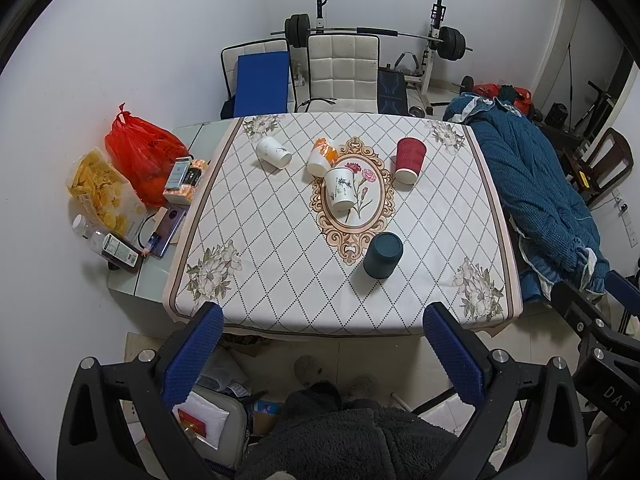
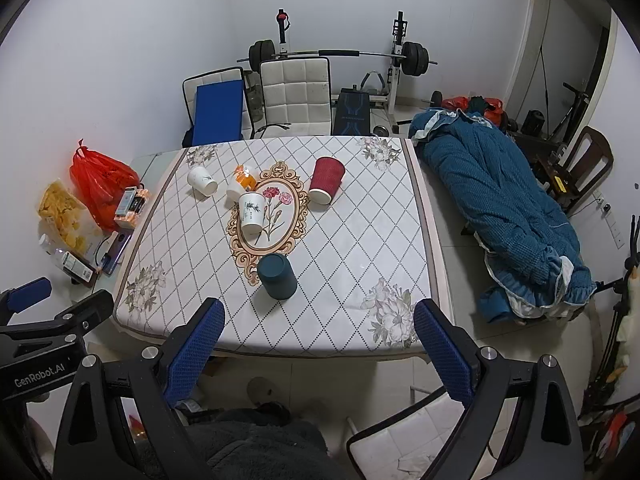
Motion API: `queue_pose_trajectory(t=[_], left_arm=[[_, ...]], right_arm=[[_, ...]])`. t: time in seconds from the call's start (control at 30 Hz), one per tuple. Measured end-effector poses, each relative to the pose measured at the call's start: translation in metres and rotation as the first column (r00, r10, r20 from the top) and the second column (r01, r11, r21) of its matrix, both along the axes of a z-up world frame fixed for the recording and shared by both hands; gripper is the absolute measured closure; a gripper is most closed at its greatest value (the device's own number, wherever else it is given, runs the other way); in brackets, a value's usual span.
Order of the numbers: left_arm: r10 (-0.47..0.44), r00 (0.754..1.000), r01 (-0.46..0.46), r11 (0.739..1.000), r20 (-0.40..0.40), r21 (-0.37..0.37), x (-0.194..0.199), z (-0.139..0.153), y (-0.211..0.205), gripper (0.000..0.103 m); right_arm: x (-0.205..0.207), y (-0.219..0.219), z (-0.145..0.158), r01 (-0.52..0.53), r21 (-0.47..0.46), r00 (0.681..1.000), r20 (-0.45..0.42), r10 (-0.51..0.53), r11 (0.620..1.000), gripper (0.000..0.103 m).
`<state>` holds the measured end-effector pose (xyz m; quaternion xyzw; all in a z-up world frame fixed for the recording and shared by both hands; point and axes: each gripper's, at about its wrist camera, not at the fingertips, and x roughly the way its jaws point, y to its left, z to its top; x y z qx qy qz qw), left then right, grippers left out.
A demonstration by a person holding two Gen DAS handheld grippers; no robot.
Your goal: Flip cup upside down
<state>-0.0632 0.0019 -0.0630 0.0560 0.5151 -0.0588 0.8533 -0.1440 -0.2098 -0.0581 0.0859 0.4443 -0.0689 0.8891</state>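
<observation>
Several cups stand on the patterned tablecloth [image 1: 280, 264]. A dark teal cup [image 1: 383, 255] stands upside down near the front; it also shows in the right wrist view [image 2: 277, 276]. A red ribbed cup [image 1: 409, 161] [image 2: 326, 180], a white cup with a plant print [image 1: 340, 189] [image 2: 252, 213], an orange and white cup [image 1: 322, 156] [image 2: 240, 182] and another white cup [image 1: 273, 152] [image 2: 202, 180] sit farther back. My left gripper [image 1: 323, 320] and my right gripper [image 2: 319, 314] are both open and empty, held above the table's front edge.
A red bag [image 1: 138, 152], a snack bag [image 1: 102, 190], boxes and bottles crowd the table's left side. White chairs [image 1: 343, 74] stand behind the table. A blue quilt [image 1: 536, 192] lies to the right. A barbell rack [image 1: 376, 36] stands at the back wall.
</observation>
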Motion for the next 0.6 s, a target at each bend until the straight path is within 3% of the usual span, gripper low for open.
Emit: queue_pose_trajectory(t=[0.6], left_arm=[[-0.01,1.0,0.01,1.0,0.001,0.004,-0.0076,0.005,0.0017,0.001]], right_arm=[[0.0,0.0005,0.0004,-0.001,0.008,1.0,-0.002,0.001,1.0,0.005]])
